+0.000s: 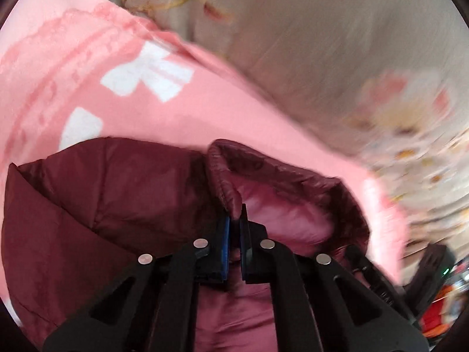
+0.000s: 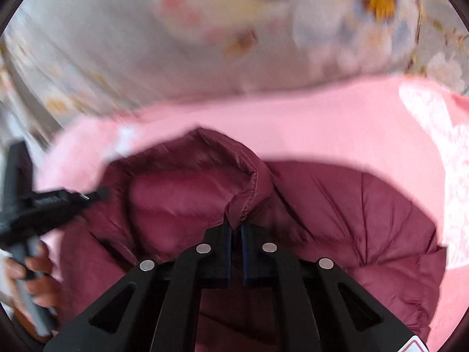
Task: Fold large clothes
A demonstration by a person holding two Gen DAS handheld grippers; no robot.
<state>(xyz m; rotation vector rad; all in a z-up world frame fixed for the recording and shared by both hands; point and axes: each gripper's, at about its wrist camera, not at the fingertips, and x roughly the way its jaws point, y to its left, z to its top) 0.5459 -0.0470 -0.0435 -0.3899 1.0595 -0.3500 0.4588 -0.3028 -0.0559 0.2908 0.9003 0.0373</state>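
Note:
A maroon padded jacket point(image 1: 111, 193) lies on a pink blanket point(image 1: 164, 117). My left gripper point(image 1: 234, 217) is shut on the jacket's stitched edge, which sticks up between the blue pads. In the right wrist view the same jacket point(image 2: 351, 220) fills the lower middle. My right gripper point(image 2: 236, 226) is shut on another part of the jacket's rim, and the fabric folds up above the fingertips. The left gripper's black body point(image 2: 44, 205) and the hand holding it point(image 2: 38, 267) show at the left edge of the right wrist view. Both views are blurred by motion.
The pink blanket point(image 2: 322, 123) has white patches and lies over a grey floral bedsheet point(image 1: 337, 58), which also shows in the right wrist view point(image 2: 146, 44). The right gripper's black body point(image 1: 422, 270) and red clutter point(image 1: 436, 314) sit at the lower right of the left wrist view.

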